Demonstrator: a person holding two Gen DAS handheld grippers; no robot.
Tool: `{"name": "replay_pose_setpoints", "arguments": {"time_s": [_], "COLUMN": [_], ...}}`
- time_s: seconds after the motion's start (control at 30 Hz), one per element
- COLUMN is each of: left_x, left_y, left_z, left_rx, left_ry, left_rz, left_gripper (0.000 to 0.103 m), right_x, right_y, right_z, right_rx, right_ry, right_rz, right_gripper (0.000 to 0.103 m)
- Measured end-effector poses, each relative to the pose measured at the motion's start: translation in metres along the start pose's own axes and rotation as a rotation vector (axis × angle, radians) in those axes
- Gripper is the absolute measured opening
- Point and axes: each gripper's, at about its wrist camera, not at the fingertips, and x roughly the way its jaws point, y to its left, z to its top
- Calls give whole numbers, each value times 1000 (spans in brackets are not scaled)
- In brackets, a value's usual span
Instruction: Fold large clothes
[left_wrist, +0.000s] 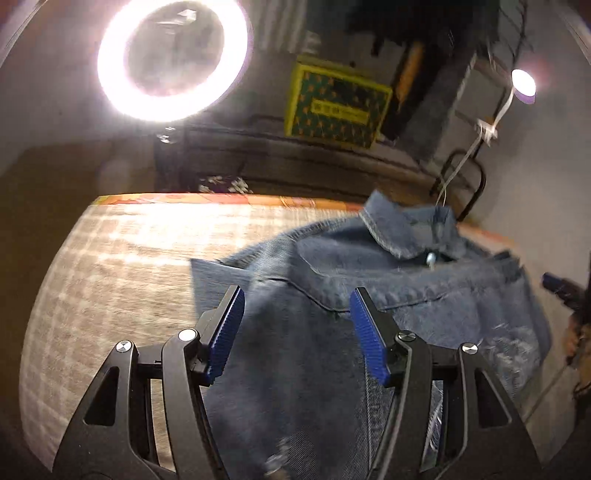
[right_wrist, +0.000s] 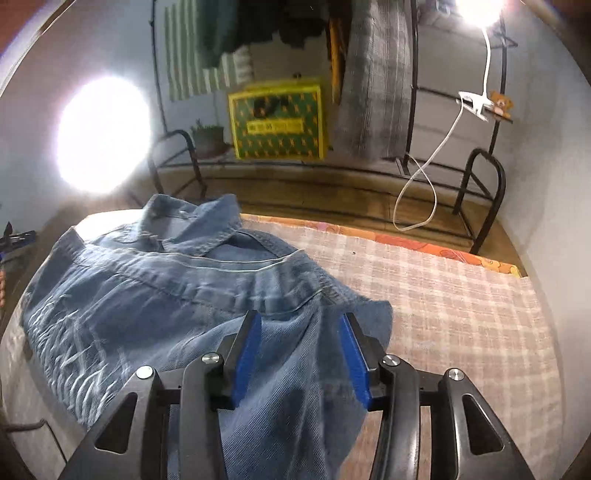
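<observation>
The denim jacket (left_wrist: 388, 295) was spread on the checked bed cover (left_wrist: 110, 277), collar (left_wrist: 399, 229) towards the far edge — presumably laid flat so its sides could be turned in. The left claw (left_wrist: 297, 336) was held part-open over the cloth on one side of the jacket; nothing was gripped, the denim lying loose between its blue pads (left_wrist: 227, 332). The right claw (right_wrist: 301, 354) was likewise part-open and empty over the opposite side. Behind the bed, a yellow-green box (right_wrist: 279, 118) was seen — its contents could not be told.
</observation>
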Motion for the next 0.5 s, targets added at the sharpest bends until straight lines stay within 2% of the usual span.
{"name": "replay_pose_setpoints", "arguments": {"time_s": [0.07,0.13,0.2,0.23,0.33,0.43,0.47,0.5], "left_x": [26,50,68,73,76,71,64,51], "left_y": [-11,-15,-15,-14,-10,-14,-17,-23], "left_z": [-6,-15,-27,-31,-37,-30,-27,-25], "left_rx": [31,59,82,91,88,120,120,108], "left_ry": [39,78,93,91,46,86,77,48], "left_rz": [55,135,197,206,205,232,256,244], "left_gripper": [60,60,61,66,69,68,67,67], "right_x": [7,27,44,47,47,41,36,29], "right_y": [11,14,5,-2,-15,-11,-10,-10], "right_z": [-8,-18,-29,-35,-43,-43,-42,-42], "right_rx": [-32,-69,-54,-23,36,36,43,51], "right_ry": [32,112,178,183,167,180,176,165], "right_rz": [-8,-94,-137,-116,-73,-107,-116,-117], "right_gripper": [47,46,46,46,46,47,47,47]}}
